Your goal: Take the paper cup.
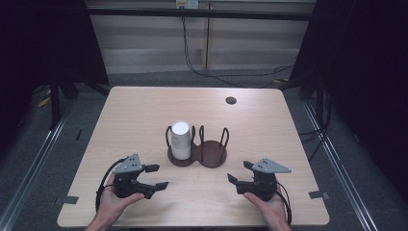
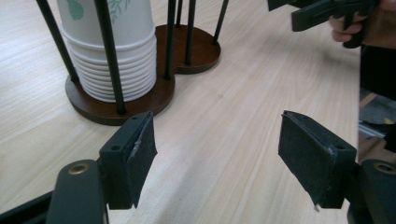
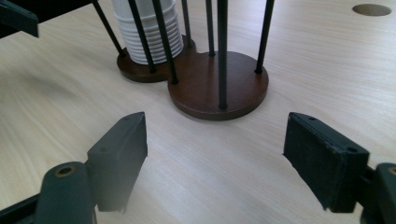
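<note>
A dark wooden cup holder [image 1: 211, 155] with two round bays and black wire loops stands at the table's middle. Its left bay holds a stack of white paper cups [image 1: 181, 139], upside down; the same stack of cups [image 2: 116, 51] has a green print. The right bay [image 3: 219, 84] stands empty. My left gripper [image 1: 158, 176] rests near the front left, held in a hand, jaws open with nothing between them [image 2: 217, 158]. My right gripper [image 1: 239, 172] rests at the front right, also open and empty [image 3: 215, 158]. Both point toward the holder, a short way from it.
A small dark round hole [image 1: 231, 100] sits in the table's far right part. The wooden table [image 1: 144, 110] ends close behind my hands at the front. Cables run along the floor beyond the far edge.
</note>
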A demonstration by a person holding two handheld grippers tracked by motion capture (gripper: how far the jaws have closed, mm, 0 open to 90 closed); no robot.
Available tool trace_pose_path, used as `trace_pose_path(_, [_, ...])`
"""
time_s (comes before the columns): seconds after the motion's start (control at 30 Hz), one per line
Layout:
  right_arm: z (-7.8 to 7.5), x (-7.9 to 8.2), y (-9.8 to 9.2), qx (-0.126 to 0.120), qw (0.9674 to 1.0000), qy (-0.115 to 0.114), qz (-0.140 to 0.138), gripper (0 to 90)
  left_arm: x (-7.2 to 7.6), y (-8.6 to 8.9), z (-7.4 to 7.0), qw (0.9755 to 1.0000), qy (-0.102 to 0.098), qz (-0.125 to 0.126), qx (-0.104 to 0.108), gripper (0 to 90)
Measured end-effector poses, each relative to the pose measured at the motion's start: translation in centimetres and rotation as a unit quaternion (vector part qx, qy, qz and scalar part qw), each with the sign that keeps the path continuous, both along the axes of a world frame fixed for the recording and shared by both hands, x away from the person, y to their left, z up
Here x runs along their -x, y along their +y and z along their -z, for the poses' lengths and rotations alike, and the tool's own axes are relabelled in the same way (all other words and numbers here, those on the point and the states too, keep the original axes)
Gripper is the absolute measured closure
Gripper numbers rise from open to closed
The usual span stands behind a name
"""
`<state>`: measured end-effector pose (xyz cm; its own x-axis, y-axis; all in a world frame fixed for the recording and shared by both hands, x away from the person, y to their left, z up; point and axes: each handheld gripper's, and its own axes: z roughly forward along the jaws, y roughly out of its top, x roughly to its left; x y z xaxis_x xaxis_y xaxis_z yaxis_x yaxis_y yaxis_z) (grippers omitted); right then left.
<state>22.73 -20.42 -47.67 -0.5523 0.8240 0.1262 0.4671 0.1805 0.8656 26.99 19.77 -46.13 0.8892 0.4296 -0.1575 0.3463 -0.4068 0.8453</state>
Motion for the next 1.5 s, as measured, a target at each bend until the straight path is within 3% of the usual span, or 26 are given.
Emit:
trace_pose_path(0.17, [0.0,0.1,0.0,-0.011,0.9998,0.011,-0.013,24.0,-0.1,-0.1,-0.1,1.0,0.005,-0.004,0.005,22.7])
trace_pose_path(0.27, [0.1,0.2,0.1,-0.012,0.9998,0.006,-0.016,23.6,-0.1,-0.1,-0.3,0.9999,-0.01,-0.011,-0.001,22.3])
trace_pose_path(0.4, [0.0,0.2,0.2,-0.01,0.9997,0.003,-0.02,22.8,-0.2,0.2,-0.8,0.9996,-0.017,-0.015,0.016,26.3])
trace_pose_path(0.53, [0.1,0.4,0.4,-0.01,0.9997,0.005,-0.024,20.5,-0.5,0.4,-1.3,0.9997,0.006,-0.011,0.021,37.4])
trace_pose_path(0.67, [-0.1,0.5,0.6,-0.013,0.9995,-0.001,-0.029,17.5,-0.4,0.3,-1.9,0.9998,-0.007,0.0,0.017,39.4])
trace_pose_path(0.73, [-0.2,0.7,0.7,-0.013,0.9994,-0.004,-0.033,17.5,-0.4,0.2,-2.2,0.9996,-0.013,0.007,0.025,46.4])
trace_pose_path(0.8, [-0.1,0.8,0.8,-0.013,0.9993,-0.003,-0.035,17.3,-0.5,0.1,-2.3,0.9989,-0.004,0.02,0.043,46.4])
trace_pose_path(0.9, [-0.1,0.8,0.8,-0.013,0.9992,0.0,-0.037,17.2,-0.8,-0.2,-2.6,0.9984,0.004,0.031,0.048,44.4])
trace_pose_path(1.17, [-0.3,1.1,0.6,-0.021,0.9992,-0.002,-0.033,16.3,-1.6,0.0,-3.9,0.9971,-0.013,0.034,0.067,44.6])
trace_pose_path(1.3, [-0.4,1.1,0.5,-0.028,0.9991,-0.004,-0.031,16.0,-2.0,0.8,-5.0,0.9977,-0.004,0.035,0.058,49.0])
trace_pose_path(1.37, [-0.4,1.1,0.4,-0.027,0.999,-0.005,-0.035,16.0,-2.0,1.0,-5.7,0.9983,-0.011,0.026,0.051,49.0])
trace_pose_path(1.5, [-0.5,1.1,0.5,-0.028,0.9989,-0.007,-0.036,16.0,-2.6,1.0,-6.4,0.9986,-0.005,0.03,0.043,45.3])
